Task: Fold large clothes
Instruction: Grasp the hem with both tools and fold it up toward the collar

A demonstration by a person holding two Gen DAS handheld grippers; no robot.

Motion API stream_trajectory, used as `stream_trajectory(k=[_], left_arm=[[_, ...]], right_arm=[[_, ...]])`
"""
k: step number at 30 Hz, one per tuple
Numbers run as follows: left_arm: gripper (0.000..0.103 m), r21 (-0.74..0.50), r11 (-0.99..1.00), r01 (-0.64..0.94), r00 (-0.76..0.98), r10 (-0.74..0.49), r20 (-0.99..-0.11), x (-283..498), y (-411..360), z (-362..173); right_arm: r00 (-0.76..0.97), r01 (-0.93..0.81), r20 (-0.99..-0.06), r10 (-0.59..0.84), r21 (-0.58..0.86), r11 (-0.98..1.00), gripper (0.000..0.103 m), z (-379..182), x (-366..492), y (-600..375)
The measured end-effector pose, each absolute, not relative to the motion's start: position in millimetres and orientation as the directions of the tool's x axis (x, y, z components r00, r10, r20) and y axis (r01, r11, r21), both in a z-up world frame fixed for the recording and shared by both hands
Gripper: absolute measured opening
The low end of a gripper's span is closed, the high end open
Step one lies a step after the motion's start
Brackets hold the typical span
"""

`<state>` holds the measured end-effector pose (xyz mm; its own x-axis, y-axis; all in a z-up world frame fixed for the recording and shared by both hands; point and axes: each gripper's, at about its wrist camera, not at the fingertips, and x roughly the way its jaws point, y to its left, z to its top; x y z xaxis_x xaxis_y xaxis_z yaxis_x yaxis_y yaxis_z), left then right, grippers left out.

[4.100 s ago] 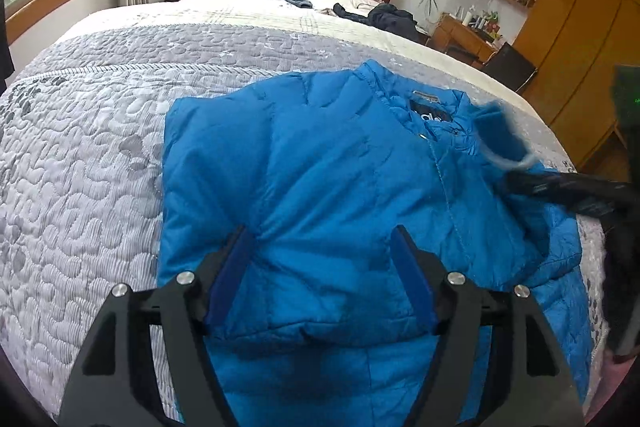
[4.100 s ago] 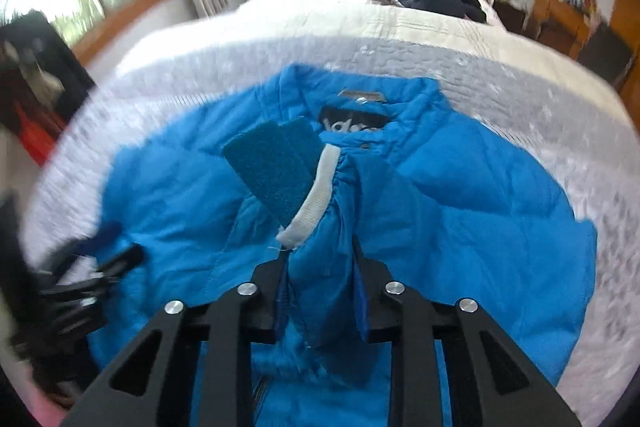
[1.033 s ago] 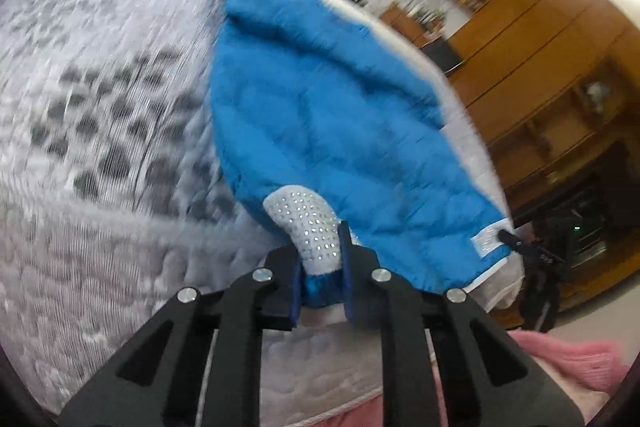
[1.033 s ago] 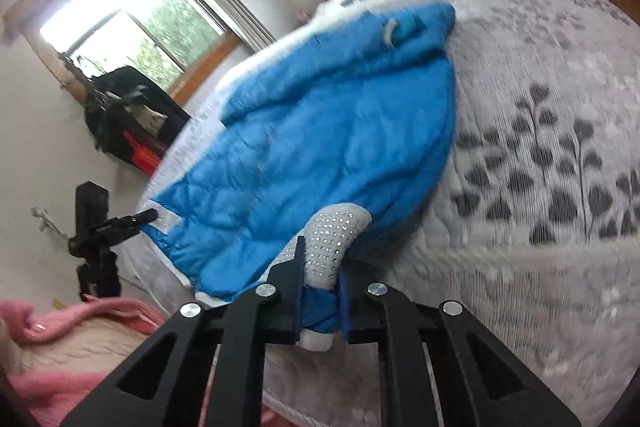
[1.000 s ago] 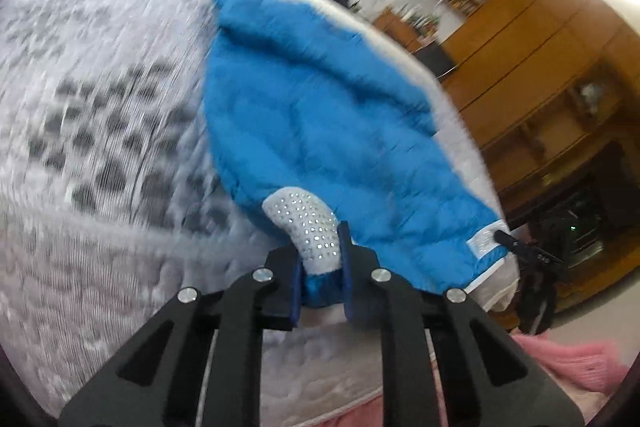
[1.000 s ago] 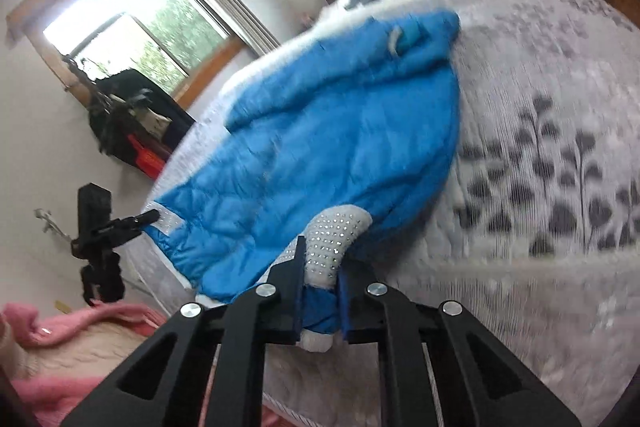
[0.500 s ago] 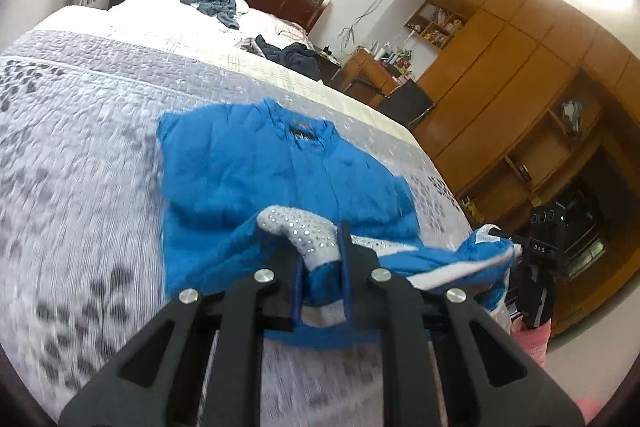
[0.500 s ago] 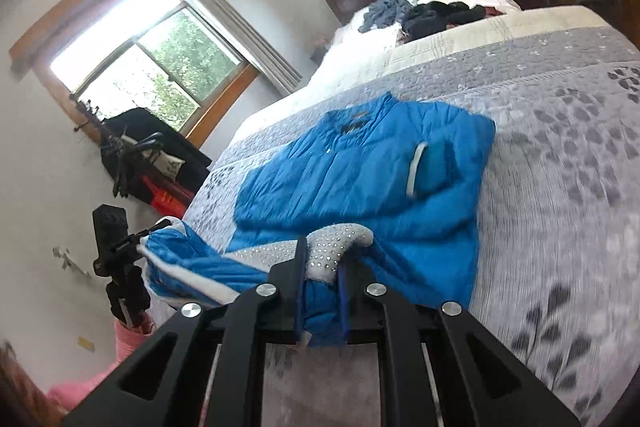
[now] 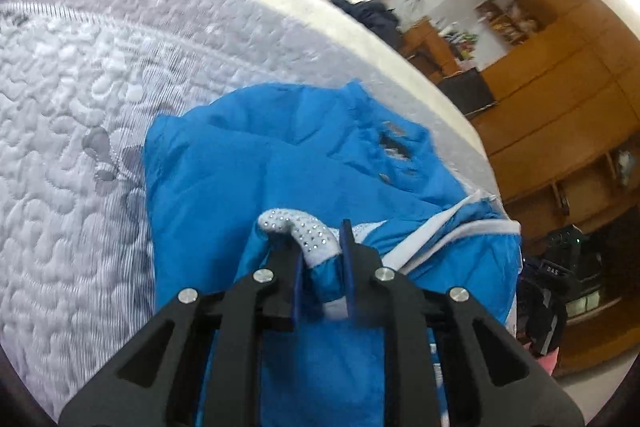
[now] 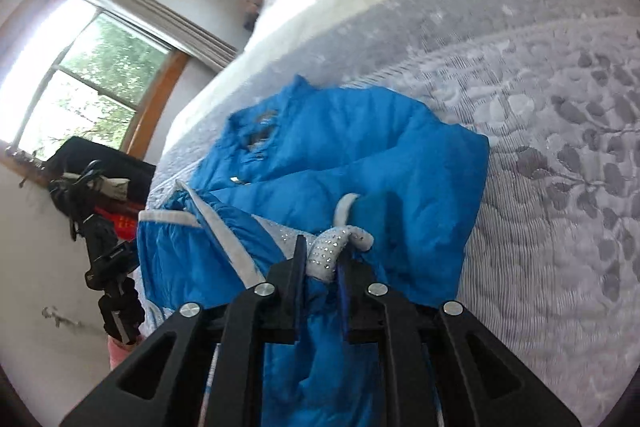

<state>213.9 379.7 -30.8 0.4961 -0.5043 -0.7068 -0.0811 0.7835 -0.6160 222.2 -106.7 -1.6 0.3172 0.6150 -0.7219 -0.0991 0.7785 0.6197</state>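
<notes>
A blue jacket (image 9: pixel 248 163) was seen lying on the grey quilted bed (image 9: pixel 60 99), its lower part lifted and folded toward the collar. Its dotted white hem was pinched by the left claw (image 9: pixel 320 267) and the right claw (image 10: pixel 322 267). The collar label was blurred, and the jacket's near edge was cut off behind both claws.

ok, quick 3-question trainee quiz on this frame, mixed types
1. True or false: the left tool is shut on the hem of the blue jacket.
2. Multiple choice: the jacket lies on A) a wooden floor B) the grey quilted bedspread C) a chair.
3. Fill in: the hem lining held by the right tool is grey-white with small shiny ____.

Key: 1 true; 2 B; 3 dots.
</notes>
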Motion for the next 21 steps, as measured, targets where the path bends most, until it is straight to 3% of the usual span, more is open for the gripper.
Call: stream_trajectory(k=[4,9,10,11,12,13,14,17,21], left_arm=[[0.019,-0.654,0.752,-0.081,0.491,-0.541,-0.683,216.2,386.1,-31.0],[0.029,-0.725,0.686,-0.055,0.505,-0.607,-0.613,197.7,407.7,-17.4],[0.032,-0.741,0.669,-0.054,0.510,-0.620,-0.596,192.6,411.8,-15.1],[0.033,-0.755,0.654,-0.051,0.518,-0.629,-0.580,186.3,418.1,-12.0],[0.041,-0.752,0.657,-0.052,0.530,-0.620,-0.578,180.6,421.7,-9.2],[0.053,-0.738,0.673,-0.056,0.549,-0.596,-0.585,174.8,424.5,-5.9],[0.057,-0.723,0.688,-0.059,0.572,-0.570,-0.589,169.9,428.8,-2.2],[0.058,-0.668,0.743,-0.033,0.622,-0.508,-0.596,160.4,434.5,10.3],[0.066,-0.598,0.800,0.043,0.590,-0.503,-0.631,171.4,417.3,10.7]], right_arm=[[0.317,-0.084,-0.689,0.651,0.664,0.743,0.017,-7.9,229.0,-114.6],[0.334,-0.116,-0.618,0.711,0.722,0.682,0.033,5.3,213.6,-131.6],[0.346,-0.121,-0.614,0.710,0.721,0.682,0.039,9.5,210.2,-134.4],[0.374,-0.122,-0.628,0.683,0.696,0.707,0.059,14.9,204.8,-139.5],[0.402,-0.125,-0.643,0.652,0.667,0.735,0.069,21.1,202.1,-141.8],[0.428,-0.139,-0.656,0.622,0.632,0.762,0.069,27.0,198.2,-143.9],[0.439,-0.151,-0.660,0.609,0.614,0.775,0.069,30.8,196.2,-144.4],[0.450,-0.197,-0.666,0.595,0.576,0.794,0.070,39.1,194.4,-141.1],[0.438,-0.280,-0.705,0.557,0.482,0.830,0.080,41.4,209.2,-111.7]])
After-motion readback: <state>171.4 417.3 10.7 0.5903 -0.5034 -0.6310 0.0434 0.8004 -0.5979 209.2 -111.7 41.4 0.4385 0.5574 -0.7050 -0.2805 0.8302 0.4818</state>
